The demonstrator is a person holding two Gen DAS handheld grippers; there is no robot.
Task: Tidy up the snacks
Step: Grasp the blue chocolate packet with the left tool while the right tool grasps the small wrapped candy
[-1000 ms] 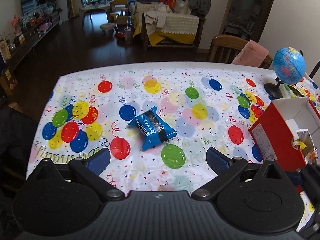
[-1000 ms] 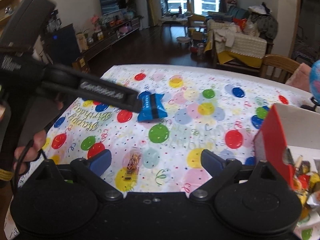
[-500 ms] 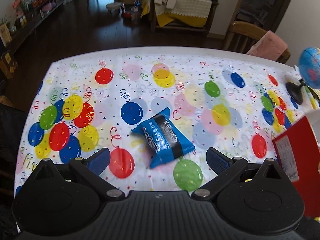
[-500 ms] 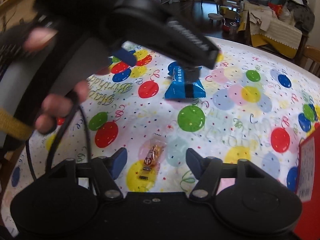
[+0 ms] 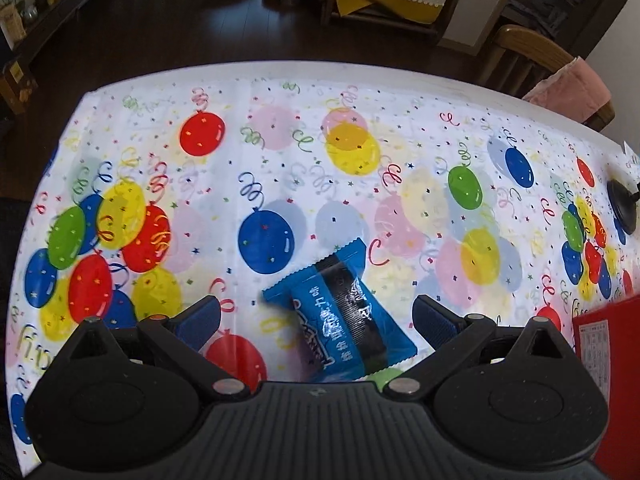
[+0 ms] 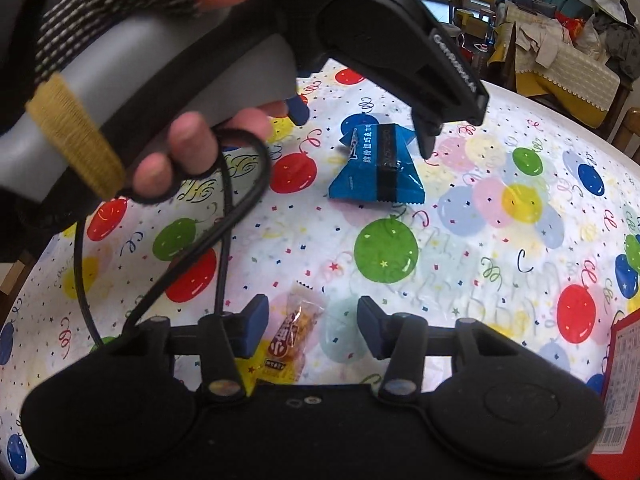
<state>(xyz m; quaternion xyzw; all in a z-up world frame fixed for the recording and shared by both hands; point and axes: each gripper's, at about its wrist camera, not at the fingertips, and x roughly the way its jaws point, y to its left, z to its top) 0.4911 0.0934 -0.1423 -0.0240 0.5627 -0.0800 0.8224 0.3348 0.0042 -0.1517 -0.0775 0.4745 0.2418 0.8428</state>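
Two grippers: both are hanging over a table [image 5: 280, 80] dressed in a balloon-print birthday cloth, each one angled steeply down at a wrapped snack.
Left gripper [image 5: 316, 316]: its jaws are standing wide apart around the blue snack packet [image 5: 340, 312], one blue pad on each side and neither pad touching the wrapper.
Blue snack packet: it is lying flat on the cloth near the middle of the table, a dark band running across its blue wrapper, beside a blue balloon and a green one.
Left hand [image 6: 132, 92]: seen from the right wrist camera, it is wearing a dark fingerless glove with a yellow cuff and is wrapping round the grey handle of the left gripper, a black cable looping below the bare fingertips.
Right gripper [image 6: 310, 326]: its jaws are closing, with the small orange candy [image 6: 294, 338] between them; the left pad is sitting just beside the wrapper, the right pad is apart from it, so nothing is being squeezed.
Small orange candy: it is lying on the cloth close to the near edge of the table, in a clear wrapper with an orange and white label, well apart from the blue snack packet.
Red box [image 5: 608, 360]: it is standing at the right side of the table, a white printed label facing the cameras; its inside is not showing.
Globe stand [image 5: 622, 208]: only a black base is peeking in at the far right of the left wrist view.
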